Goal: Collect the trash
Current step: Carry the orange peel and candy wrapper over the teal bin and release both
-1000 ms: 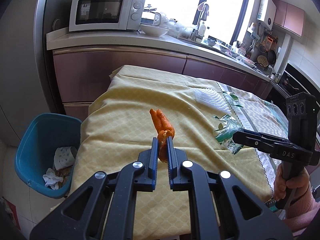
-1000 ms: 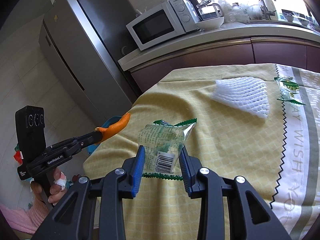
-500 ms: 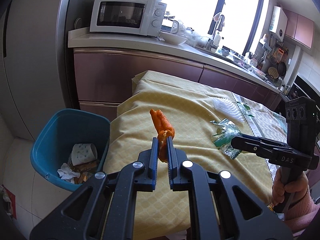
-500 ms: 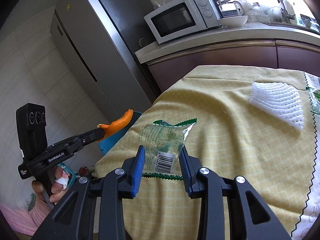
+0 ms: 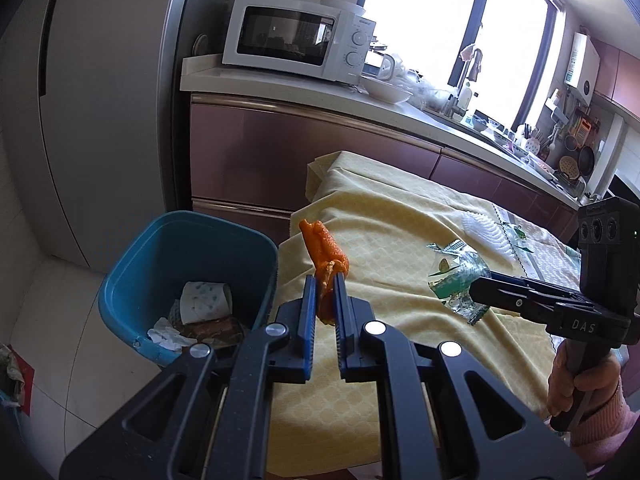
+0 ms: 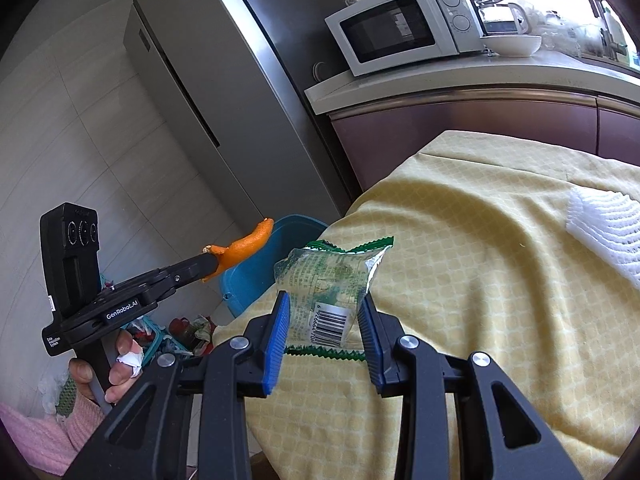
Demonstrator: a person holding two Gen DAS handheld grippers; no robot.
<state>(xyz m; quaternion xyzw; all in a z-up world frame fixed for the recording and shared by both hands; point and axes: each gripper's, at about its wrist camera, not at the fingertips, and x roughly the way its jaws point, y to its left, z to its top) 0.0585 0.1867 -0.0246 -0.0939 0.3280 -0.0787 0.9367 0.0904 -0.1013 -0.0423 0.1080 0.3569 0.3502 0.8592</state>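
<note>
Kitchen counters run behind a table [image 5: 400, 216] draped in yellow cloth, with a microwave [image 5: 296, 38] on the worktop and a tall fridge [image 6: 224, 92] to its left. Left gripper [image 5: 324, 292] has its jaws drawn narrow on an orange peel [image 5: 325, 250], which sticks up and forward from between the blue pads; in the right view the peel [image 6: 244, 246] hangs in the air off the table's edge, in front of the bin. Right gripper [image 6: 322, 312] pinches a clear green-printed wrapper [image 6: 328, 280], barcode toward the camera, jaws set fairly wide around it and held above the cloth near the table's left edge. Just past the left gripper, on the floor beside the table, stands a blue bin [image 5: 132, 276] holding a paper roll [image 5: 206, 300] and crumpled scraps. Farther along the cloth lies a white foam net [image 6: 608, 220], well apart from both grippers. A hand in a pink sleeve [image 5: 580, 384] grips the right tool's handle.
</note>
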